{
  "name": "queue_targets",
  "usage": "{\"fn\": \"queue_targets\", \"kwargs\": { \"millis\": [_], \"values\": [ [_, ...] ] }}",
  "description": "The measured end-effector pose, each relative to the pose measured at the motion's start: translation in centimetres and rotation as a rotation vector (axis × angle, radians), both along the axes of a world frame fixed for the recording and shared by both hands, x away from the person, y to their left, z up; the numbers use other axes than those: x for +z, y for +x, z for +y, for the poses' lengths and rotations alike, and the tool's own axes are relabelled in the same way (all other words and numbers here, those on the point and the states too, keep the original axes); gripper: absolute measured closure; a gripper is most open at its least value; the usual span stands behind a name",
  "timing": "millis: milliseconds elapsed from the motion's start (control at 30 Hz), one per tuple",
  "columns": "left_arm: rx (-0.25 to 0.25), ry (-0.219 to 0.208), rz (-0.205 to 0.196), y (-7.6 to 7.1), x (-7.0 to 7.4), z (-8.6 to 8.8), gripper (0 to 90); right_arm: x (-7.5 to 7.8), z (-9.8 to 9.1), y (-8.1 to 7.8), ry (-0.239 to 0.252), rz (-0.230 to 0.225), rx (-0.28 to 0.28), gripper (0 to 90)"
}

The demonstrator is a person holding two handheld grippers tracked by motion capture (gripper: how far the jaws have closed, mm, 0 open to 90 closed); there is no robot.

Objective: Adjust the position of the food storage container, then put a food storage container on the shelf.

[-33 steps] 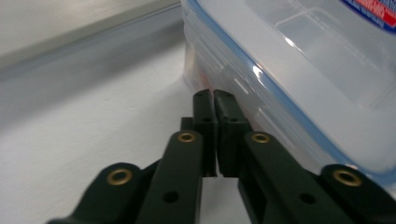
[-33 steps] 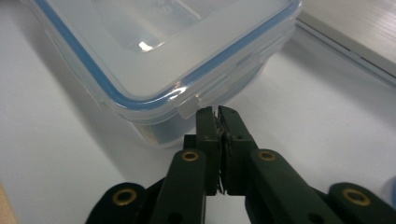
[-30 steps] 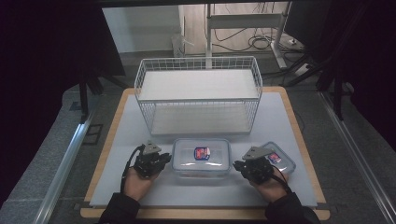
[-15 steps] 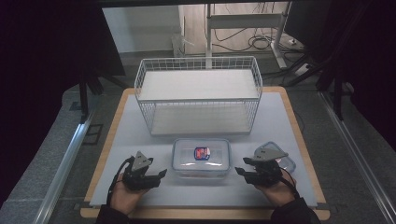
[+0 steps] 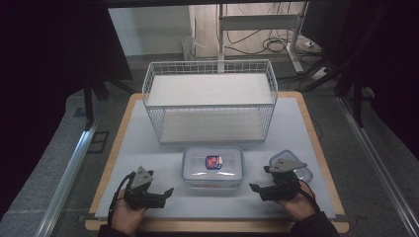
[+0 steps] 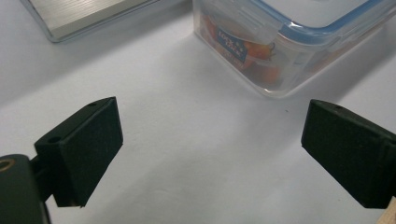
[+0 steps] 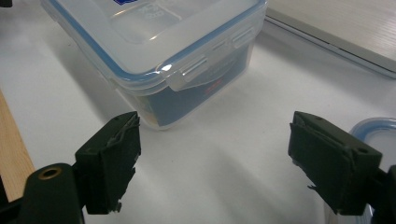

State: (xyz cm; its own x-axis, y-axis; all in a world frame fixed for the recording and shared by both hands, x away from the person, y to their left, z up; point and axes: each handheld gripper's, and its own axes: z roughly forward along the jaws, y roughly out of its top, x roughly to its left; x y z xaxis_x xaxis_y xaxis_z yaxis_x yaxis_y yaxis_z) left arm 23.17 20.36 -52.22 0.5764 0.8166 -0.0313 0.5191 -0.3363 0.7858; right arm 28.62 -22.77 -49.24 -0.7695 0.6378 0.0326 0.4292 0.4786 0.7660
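the lidded plastic box (image 5: 213, 167) sits at lower centre of the high view, in front of the wire basket (image 5: 210, 101). the left gripper (image 5: 157, 194) at lower left and the right gripper (image 5: 263, 183) at lower right flank it, apart from it. both have just been opening, jaws wide with nothing between. a loose lid (image 5: 295, 164) lies behind the right gripper.

Lidded container (image 5: 213, 166) lies before the wire basket (image 5: 210, 101), between both grippers

in our high view the right gripper (image 5: 269, 183) hides most of a second container (image 5: 298, 167); the label (image 5: 213, 161) on the clear lidded box (image 5: 213, 166) is too small for us to read.
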Motion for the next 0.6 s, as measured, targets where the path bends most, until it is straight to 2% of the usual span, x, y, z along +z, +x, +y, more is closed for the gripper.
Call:
{"fn": "queue_targets", "kwargs": {
  "millis": [200,333,500,600],
  "values": [
    [-0.007,-0.035,-0.020,0.07,0.11,0.03,4.9,-0.09,-0.13,0.12,0.009,0.002,-0.001,14.9],
    [-0.006,-0.043,-0.034,0.20,0.13,0.01,3.5,-0.06,-0.11,0.18,0.010,-0.008,-0.004,12.6],
    [-0.019,-0.026,-0.022,0.33,0.30,-0.22,5.2,-0.03,0.04,0.18,0.033,-0.002,-0.005,8.2],
    [-0.025,-0.030,-0.014,0.46,0.63,-0.49,5.9,0.07,0.21,0.14,0.020,-0.009,0.001,6.6]
  ]
}}
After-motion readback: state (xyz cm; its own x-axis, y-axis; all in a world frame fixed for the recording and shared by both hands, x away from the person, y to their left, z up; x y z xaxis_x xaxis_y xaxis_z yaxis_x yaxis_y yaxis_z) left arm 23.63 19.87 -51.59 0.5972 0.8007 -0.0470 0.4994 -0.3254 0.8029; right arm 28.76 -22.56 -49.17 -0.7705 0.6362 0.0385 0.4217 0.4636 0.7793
